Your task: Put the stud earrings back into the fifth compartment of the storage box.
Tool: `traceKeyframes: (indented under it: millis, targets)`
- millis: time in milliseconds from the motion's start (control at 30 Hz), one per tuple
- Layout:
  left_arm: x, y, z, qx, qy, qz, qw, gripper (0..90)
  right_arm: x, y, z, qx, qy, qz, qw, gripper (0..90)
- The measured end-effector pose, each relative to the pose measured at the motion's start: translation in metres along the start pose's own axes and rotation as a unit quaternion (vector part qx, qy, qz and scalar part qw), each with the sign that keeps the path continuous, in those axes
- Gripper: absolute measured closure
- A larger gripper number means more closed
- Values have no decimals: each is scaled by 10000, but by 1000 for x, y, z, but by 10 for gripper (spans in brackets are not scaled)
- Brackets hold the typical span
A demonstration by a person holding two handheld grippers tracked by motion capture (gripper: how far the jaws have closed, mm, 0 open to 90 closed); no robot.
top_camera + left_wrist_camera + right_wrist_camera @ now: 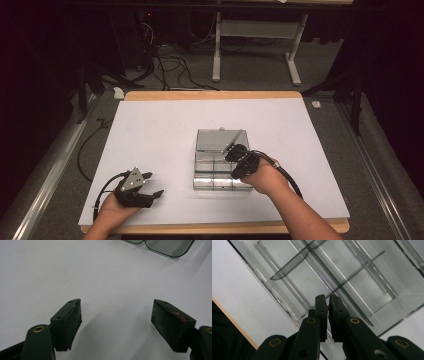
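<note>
Right claw [327, 307] closed, empty, poised directly over clear divided organizer box [215, 172]; long axis runs away from person. Left claw [116, 322] open, idle, well apart.

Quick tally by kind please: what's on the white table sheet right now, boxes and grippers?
Clear compartment box, lid open: 1
Handheld grippers: 2, the left gripper with jaws open and the right gripper with jaws shut over the box
Total: 3

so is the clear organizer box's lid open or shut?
Open. The lid lies swung back behind the clear compartment box, leaving the dividers uncovered.
</note>
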State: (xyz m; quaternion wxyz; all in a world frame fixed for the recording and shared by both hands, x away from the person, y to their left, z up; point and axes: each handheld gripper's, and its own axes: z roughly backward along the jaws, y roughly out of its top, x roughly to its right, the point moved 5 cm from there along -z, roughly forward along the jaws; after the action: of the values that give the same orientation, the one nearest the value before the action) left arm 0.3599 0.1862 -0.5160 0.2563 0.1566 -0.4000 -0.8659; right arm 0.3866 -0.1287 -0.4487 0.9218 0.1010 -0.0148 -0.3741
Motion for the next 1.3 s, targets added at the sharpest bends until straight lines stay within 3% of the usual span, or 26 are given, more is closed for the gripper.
traceKeyframes:
  millis: [600,1300]
  targets:
    - [0,0,0,-14,0,7,10000,248,-17,17,-17,-58,103,220,9997,869]
    - [0,0,0,-12,-6,7,10000,248,-19,17,-40,-298,143,240,9992,844]
